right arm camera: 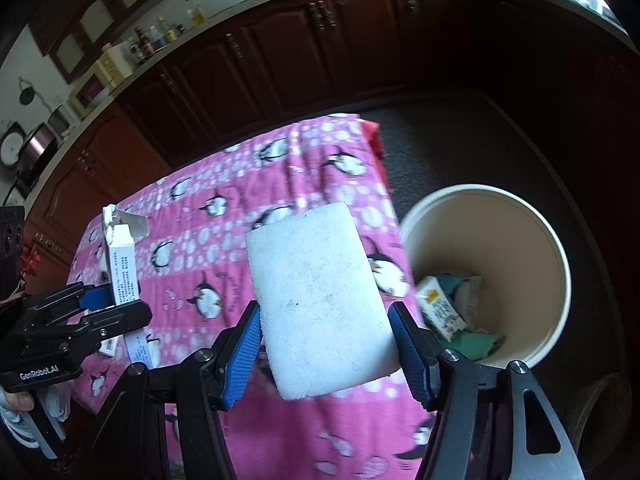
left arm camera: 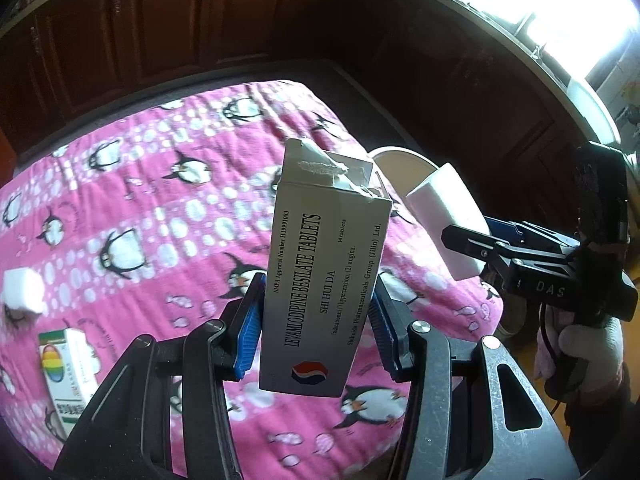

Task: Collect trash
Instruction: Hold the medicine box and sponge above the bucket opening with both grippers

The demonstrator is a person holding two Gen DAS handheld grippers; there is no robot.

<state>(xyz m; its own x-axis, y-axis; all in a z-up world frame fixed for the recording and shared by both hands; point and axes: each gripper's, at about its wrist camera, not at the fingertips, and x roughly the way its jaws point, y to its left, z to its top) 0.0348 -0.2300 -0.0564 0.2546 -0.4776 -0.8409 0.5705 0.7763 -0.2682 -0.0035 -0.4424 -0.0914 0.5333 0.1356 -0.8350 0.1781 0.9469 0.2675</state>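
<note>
Two handheld grippers are each holding a piece of trash above a bench draped in a pink penguin-print cloth [left arm camera: 168, 216]. In the left wrist view, the left gripper [left arm camera: 316, 312] is clamping its blue-padded jaws on the lower sides of a white tablet box [left arm camera: 324, 276], which is standing upright at the centre of the frame with its torn flap on top. In the right wrist view, the right gripper [right arm camera: 324, 340] is squeezing a white foam block [right arm camera: 320, 300] between its jaws at the centre of the frame, tilted slightly left. A cream bucket [right arm camera: 516, 216] is sitting on the dark floor at the right of that frame, just beside the bench edge, with crumpled cartons and green scraps lying inside. At the lower left of the left wrist view, a second foam piece [left arm camera: 22, 292] and a rainbow-marked box [left arm camera: 66, 372] are lying on the cloth. Dark wooden cabinets [right arm camera: 304, 52] are filling the background.
</note>
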